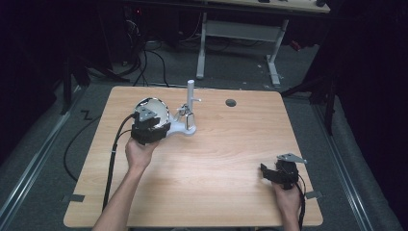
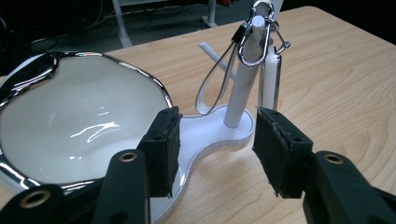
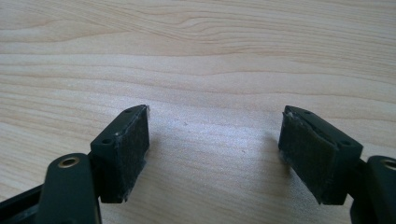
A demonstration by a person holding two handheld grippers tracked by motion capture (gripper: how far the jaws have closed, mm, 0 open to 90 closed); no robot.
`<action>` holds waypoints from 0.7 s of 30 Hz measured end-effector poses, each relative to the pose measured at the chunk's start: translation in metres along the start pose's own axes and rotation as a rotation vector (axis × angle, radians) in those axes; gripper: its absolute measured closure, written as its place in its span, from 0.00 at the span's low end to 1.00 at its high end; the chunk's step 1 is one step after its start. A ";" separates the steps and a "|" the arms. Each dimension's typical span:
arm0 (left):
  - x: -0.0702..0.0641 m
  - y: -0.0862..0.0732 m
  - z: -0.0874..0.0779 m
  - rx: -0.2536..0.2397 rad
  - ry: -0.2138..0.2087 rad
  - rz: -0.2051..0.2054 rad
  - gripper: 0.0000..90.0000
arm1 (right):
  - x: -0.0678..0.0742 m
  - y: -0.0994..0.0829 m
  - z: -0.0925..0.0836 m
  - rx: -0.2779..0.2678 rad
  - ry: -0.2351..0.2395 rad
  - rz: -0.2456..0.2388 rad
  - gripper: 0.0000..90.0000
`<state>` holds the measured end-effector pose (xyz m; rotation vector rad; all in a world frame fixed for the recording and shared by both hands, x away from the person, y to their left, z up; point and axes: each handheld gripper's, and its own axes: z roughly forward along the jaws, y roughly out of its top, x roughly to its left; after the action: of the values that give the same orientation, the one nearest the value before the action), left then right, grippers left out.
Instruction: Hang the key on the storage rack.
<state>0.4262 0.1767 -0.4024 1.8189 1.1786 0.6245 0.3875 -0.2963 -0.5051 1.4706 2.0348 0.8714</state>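
Keyring (image 2: 256,39), a silver snap hook with a pale strap loop, hangs from the top of the white post (image 2: 240,88) of a small stand, and that is where the action sits right now. The stand's white base (image 2: 212,133) rests on the desk (image 1: 216,159), toward the far edge and a little left of the middle, and the same base carries a shiny white bowl with a chrome rim (image 2: 70,121) on its left side. Left tongs (image 2: 212,154) hover right in front of the stand, jaws spread, nothing between the pads; one pad (image 2: 163,149) sits over the bowl's near rim and the neck of the base, the other pad (image 2: 275,154) stands clear over bare wood to the right of the base. No earlier look to compare with here, just open jaws and a gap. From the high view the left tongs (image 1: 156,122) cover part of the bowl (image 1: 156,108), with the hand (image 1: 139,154) behind them and the cable trailing off toward the left edge. Over by the near right corner, the right tongs (image 1: 269,174) lie low over the desk, well apart from the stand. Their own view confirms it: right tongs (image 3: 215,154) spread wide, plain wood grain between the pads, gripping nothing.
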 end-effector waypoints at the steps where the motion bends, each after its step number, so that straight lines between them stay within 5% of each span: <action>1: 0.001 -0.001 -0.002 0.000 -0.001 -0.005 0.56 | 0.000 0.000 0.000 0.000 0.000 0.002 0.27; 21: 0.009 -0.008 -0.021 -0.017 0.003 -0.019 0.50 | 0.000 0.000 0.000 0.001 -0.001 0.001 0.27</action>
<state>0.4098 0.1947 -0.3988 1.7910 1.1879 0.6252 0.3874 -0.2961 -0.5050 1.4725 2.0342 0.8704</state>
